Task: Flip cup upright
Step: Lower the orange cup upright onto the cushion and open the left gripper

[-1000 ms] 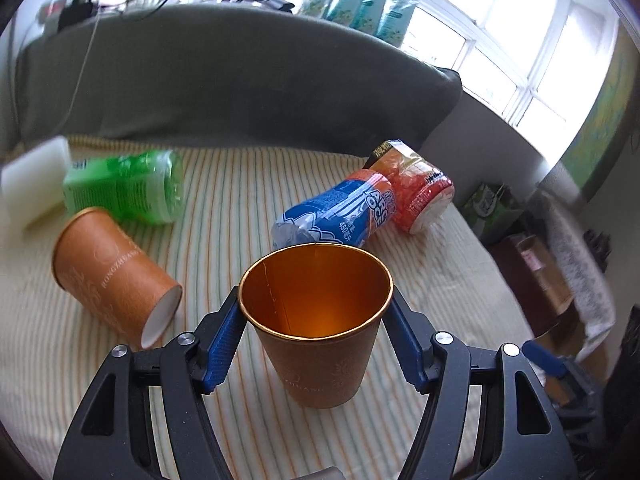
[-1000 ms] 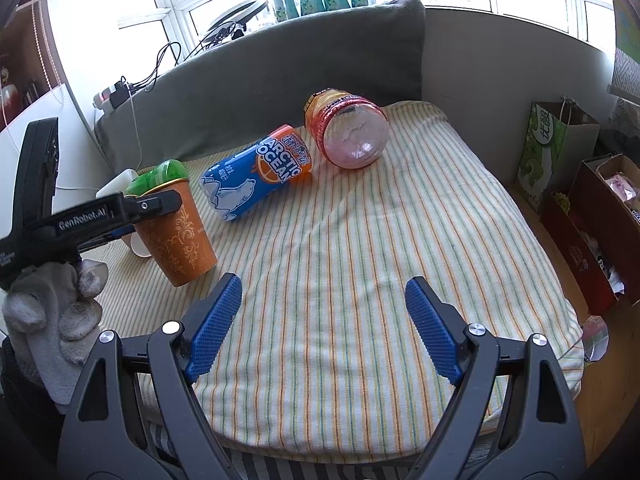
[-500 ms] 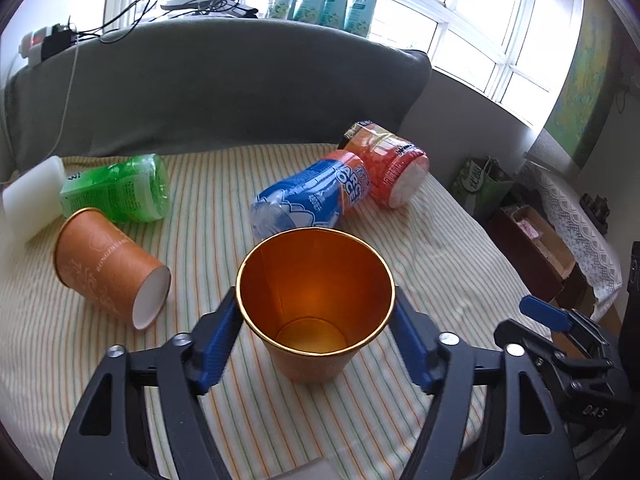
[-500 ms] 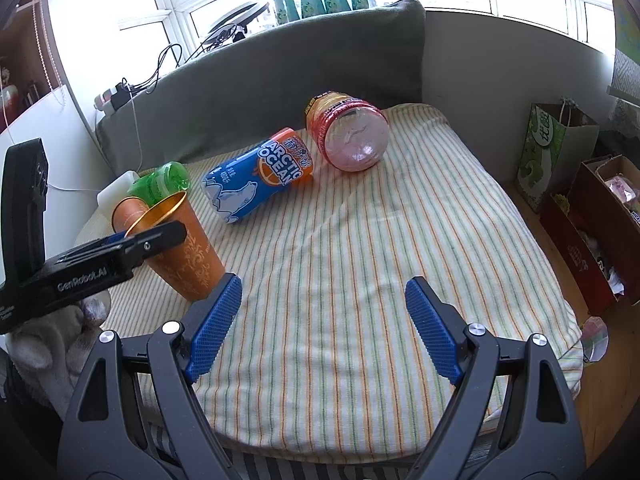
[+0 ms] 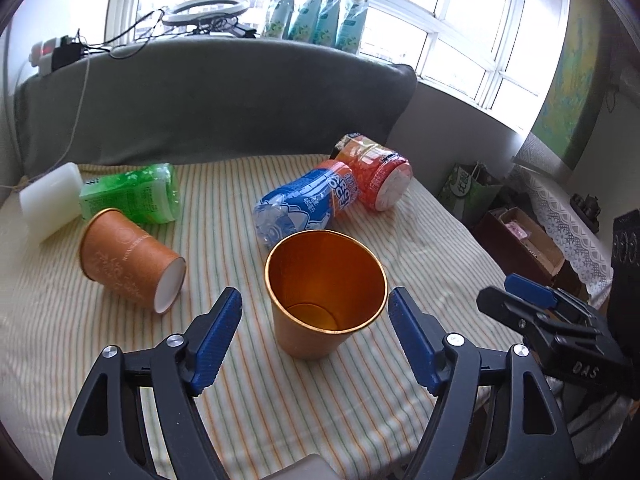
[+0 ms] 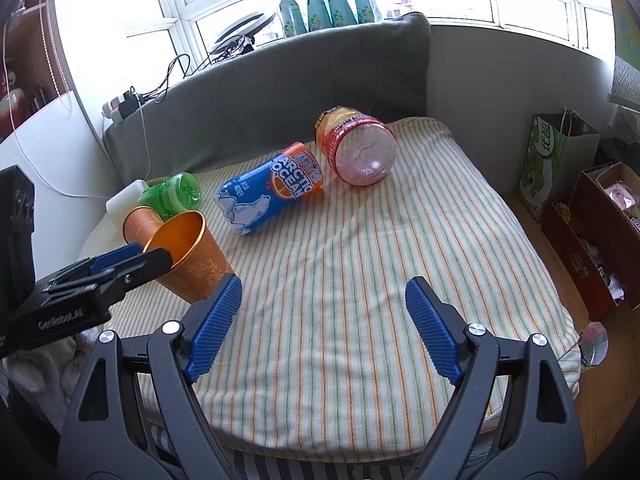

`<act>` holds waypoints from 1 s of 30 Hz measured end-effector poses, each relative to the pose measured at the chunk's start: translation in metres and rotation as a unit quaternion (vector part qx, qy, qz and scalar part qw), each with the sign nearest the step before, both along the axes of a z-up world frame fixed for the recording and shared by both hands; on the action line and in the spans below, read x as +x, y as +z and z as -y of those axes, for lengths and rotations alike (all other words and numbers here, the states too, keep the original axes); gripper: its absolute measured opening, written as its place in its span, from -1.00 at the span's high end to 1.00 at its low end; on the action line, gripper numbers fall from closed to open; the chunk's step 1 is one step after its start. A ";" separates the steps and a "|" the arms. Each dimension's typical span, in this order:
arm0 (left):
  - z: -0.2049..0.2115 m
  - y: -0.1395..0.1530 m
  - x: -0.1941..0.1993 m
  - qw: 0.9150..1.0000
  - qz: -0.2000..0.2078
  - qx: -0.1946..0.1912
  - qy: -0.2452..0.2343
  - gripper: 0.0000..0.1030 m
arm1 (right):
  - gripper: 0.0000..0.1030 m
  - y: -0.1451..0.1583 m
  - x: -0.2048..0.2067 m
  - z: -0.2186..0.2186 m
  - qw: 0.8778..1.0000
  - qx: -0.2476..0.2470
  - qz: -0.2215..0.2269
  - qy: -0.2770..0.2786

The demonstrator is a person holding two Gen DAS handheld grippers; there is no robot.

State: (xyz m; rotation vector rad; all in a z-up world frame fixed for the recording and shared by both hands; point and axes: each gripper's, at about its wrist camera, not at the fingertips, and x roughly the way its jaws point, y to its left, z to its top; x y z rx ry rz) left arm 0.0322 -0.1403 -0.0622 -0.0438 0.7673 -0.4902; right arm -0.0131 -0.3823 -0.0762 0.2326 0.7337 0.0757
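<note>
An orange cup with a gold inside (image 5: 324, 300) stands upright, mouth up, on the striped cloth (image 5: 280, 400). My left gripper (image 5: 314, 332) is open, its blue pads on either side of the cup and apart from it. The cup also shows in the right wrist view (image 6: 192, 256), with the left gripper beside it. A second orange cup (image 5: 128, 258) lies on its side at the left. My right gripper (image 6: 320, 324) is open and empty over the cloth's front part.
A green bottle (image 5: 132, 194), a white block (image 5: 50, 200), a blue Arctic Ocean bottle (image 5: 308, 204) and a red bottle (image 5: 376, 176) lie on the cloth. A grey cushion (image 5: 208, 100) backs it. Bags and boxes (image 6: 592, 216) stand on the floor at right.
My left gripper set the gold-lined cup down upright, let go and opened. It drew back a little. My right gripper has not moved.
</note>
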 end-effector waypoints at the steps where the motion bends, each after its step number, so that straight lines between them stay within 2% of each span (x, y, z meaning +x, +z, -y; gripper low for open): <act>1: -0.001 0.001 -0.001 1.000 0.003 -0.001 0.001 -0.47 | -0.68 0.002 0.000 -0.001 1.000 0.000 0.002 0.000; 5: -0.011 0.012 -0.012 0.999 0.030 0.001 0.014 -0.47 | -0.68 0.007 -0.001 -0.005 1.000 0.001 0.014 0.002; 10: -0.031 0.032 -0.029 0.994 0.092 0.000 0.051 -0.47 | -0.68 0.018 -0.001 -0.011 0.999 -0.005 0.043 0.004; 14: -0.045 0.049 -0.040 0.985 0.151 0.000 0.088 -0.47 | -0.68 0.027 -0.002 -0.017 0.998 -0.009 0.069 0.005; 18: -0.055 0.061 -0.046 0.971 0.208 0.005 0.121 -0.51 | -0.70 0.036 -0.005 -0.025 0.994 -0.025 0.105 0.002; 20: -0.060 0.064 -0.047 0.964 0.227 0.007 0.137 -0.52 | -0.89 0.040 -0.006 -0.028 0.992 -0.033 0.123 0.000; 24: -0.070 0.069 -0.050 0.954 0.252 0.006 0.164 -0.59 | -1.00 0.050 -0.014 -0.038 0.984 -0.056 0.169 -0.006; 30: -0.078 0.071 -0.053 0.949 0.259 0.008 0.182 -0.60 | -1.00 0.059 -0.022 -0.051 0.973 -0.098 0.211 -0.011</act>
